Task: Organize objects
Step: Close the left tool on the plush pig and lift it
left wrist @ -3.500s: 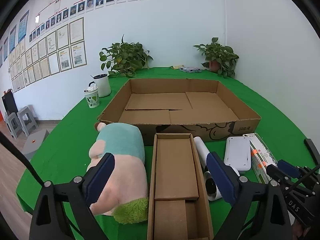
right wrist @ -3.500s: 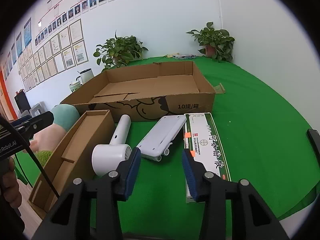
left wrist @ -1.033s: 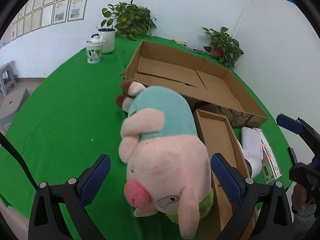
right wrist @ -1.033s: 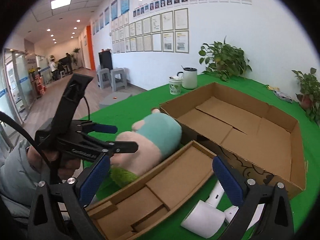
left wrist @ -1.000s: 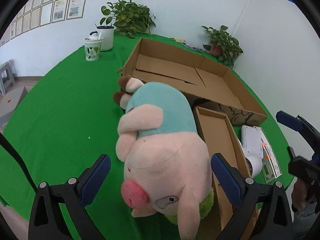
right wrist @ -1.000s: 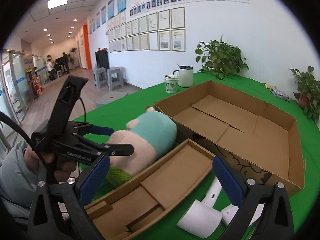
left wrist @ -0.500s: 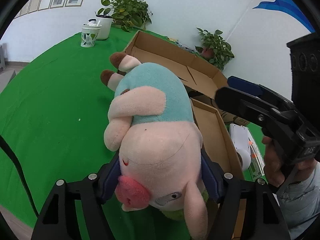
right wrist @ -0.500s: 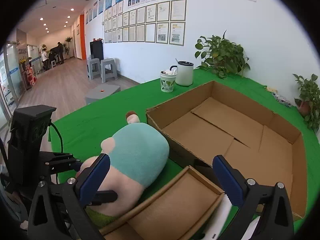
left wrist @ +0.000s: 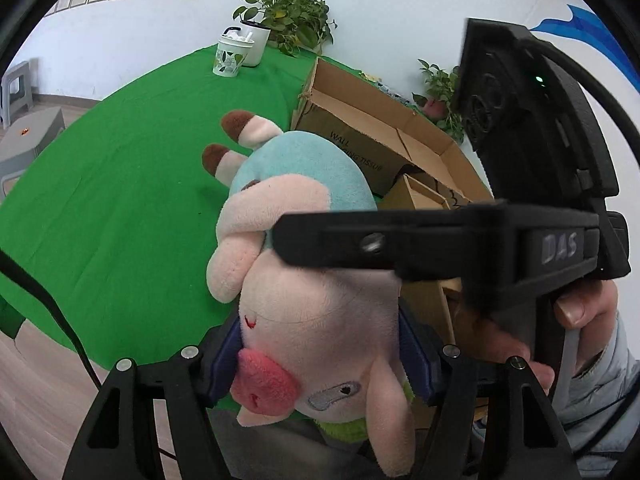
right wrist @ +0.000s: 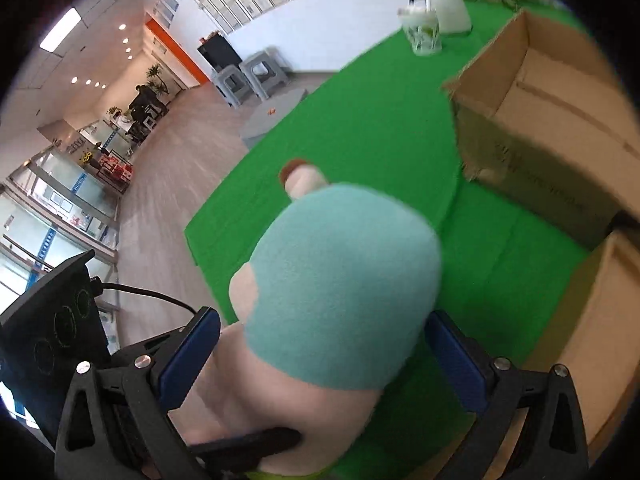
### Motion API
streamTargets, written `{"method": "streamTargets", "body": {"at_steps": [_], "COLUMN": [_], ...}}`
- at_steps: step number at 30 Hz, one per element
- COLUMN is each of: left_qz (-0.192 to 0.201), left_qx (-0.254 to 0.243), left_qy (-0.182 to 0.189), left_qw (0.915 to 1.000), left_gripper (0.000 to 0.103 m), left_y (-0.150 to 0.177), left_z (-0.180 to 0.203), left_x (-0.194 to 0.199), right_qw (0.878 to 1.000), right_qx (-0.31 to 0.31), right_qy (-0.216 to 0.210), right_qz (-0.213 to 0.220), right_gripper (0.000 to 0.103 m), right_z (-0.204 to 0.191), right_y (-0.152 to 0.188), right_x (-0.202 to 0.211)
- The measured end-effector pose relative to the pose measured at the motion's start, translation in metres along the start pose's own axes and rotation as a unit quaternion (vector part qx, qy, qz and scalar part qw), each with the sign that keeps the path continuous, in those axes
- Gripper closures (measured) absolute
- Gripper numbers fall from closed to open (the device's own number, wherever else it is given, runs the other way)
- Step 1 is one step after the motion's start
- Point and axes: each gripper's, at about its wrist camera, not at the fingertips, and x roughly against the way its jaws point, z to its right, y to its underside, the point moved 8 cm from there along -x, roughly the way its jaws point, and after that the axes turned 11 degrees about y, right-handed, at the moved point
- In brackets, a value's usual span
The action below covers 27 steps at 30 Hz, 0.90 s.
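A pink plush pig point(left wrist: 316, 280) with a teal body lies on the green table, head toward me. My left gripper point(left wrist: 320, 354) is shut on the pig's head, blue pads pressing both cheeks. My right gripper point(right wrist: 320, 348) is open and straddles the teal body point(right wrist: 344, 280) from above; its black finger point(left wrist: 384, 246) crosses the pig in the left wrist view. A large open cardboard box point(left wrist: 372, 136) stands beyond the pig, also in the right wrist view point(right wrist: 560, 128).
A long narrow cardboard tray point(right wrist: 600, 332) lies right of the pig. A white kettle point(right wrist: 448, 4) and a patterned cup point(left wrist: 232, 56) stand at the far table edge by a potted plant point(left wrist: 288, 20). Grey stools point(right wrist: 256, 72) stand on the floor beyond.
My left gripper stays shut on the pig's head. My right gripper has swung left and come down over the pig's teal body, jaws either side.
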Motion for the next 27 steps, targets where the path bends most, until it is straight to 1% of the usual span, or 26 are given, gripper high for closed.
{"method": "streamTargets", "body": {"at_steps": [3,5,8,11,14,21,24,25,27], "left_qz": [0.0,-0.001,-0.001,0.001,0.003,0.009,0.007,0.007,0.009], "left_qx": [-0.01,-0.029,-0.05,-0.052,-0.051,-0.063,-0.076,-0.082,-0.099], "left_qy": [-0.002,-0.009,-0.02,-0.024,-0.03,-0.051,-0.055,-0.055,-0.057], "left_qw": [0.9999,0.9995,0.9985,0.9984,0.9982,0.9966,0.9956,0.9951,0.9934], "left_gripper": [0.037,0.037,0.037,0.037,0.037,0.04,0.041,0.041,0.041], "left_y": [-0.001,-0.002,-0.001,-0.002,-0.001,0.001,0.003,0.007,0.003], "left_z": [0.002,0.005,0.011,0.012,0.013,0.024,0.033,0.039,0.051], "left_x": [-0.002,-0.004,-0.007,-0.008,-0.009,-0.009,-0.009,-0.006,-0.004], "right_qw": [1.0,0.999,0.999,0.999,0.998,0.998,0.997,0.997,0.996], "right_qx": [-0.012,-0.025,-0.025,-0.024,-0.021,-0.028,-0.036,-0.043,-0.054], "right_qy": [0.016,0.022,0.037,0.048,0.057,0.056,0.053,0.049,0.042], "right_qz": [0.001,-0.003,-0.002,0.003,0.01,0.032,0.041,0.045,0.058], "right_gripper": [0.0,0.0,0.001,0.001,0.005,0.014,0.016,0.016,0.017], "right_z": [0.004,0.009,0.011,0.012,0.013,0.02,0.027,0.031,0.037], "right_y": [0.003,0.006,0.006,0.005,0.005,0.01,0.01,0.011,0.008], "right_x": [0.001,0.0,-0.003,-0.003,-0.006,0.001,0.008,0.012,0.019]}}
